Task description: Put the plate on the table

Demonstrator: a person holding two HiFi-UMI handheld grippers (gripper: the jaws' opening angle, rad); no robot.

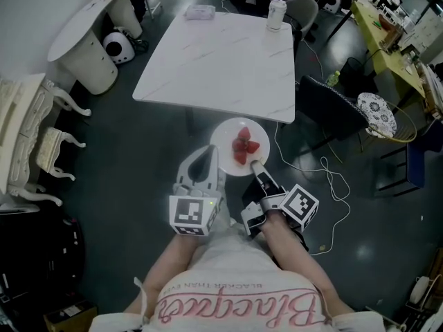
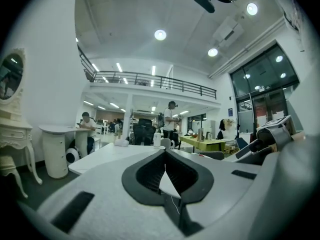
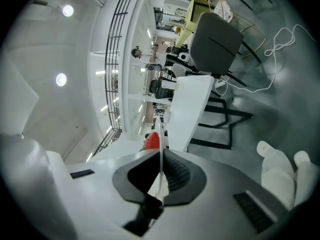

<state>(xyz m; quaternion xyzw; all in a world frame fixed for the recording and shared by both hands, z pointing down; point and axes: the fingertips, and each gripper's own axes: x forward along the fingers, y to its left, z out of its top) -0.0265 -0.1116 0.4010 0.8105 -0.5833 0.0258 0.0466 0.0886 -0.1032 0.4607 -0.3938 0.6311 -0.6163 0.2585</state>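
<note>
Head view: my right tongs (image 1: 255, 163) pinch the near rim of the plate (image 1: 225, 135), which carries strawberries (image 1: 243, 147). It hangs mid-frame over the floor, just short of the surface (image 1: 221, 61). My left tongs (image 1: 208, 159) are closed on nothing. The carry seems underway; next I should move forward, keep the plate level, and lower it.

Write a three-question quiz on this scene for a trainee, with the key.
1. True or false: the plate is held in the air, not yet set on the table.
2. Which tongs grip the plate's rim? A) left B) right C) both
3. Fill in: the red fruits on the plate are ____.

Key:
1. True.
2. B, the right tongs, shut on the rim.
3. strawberries.
</note>
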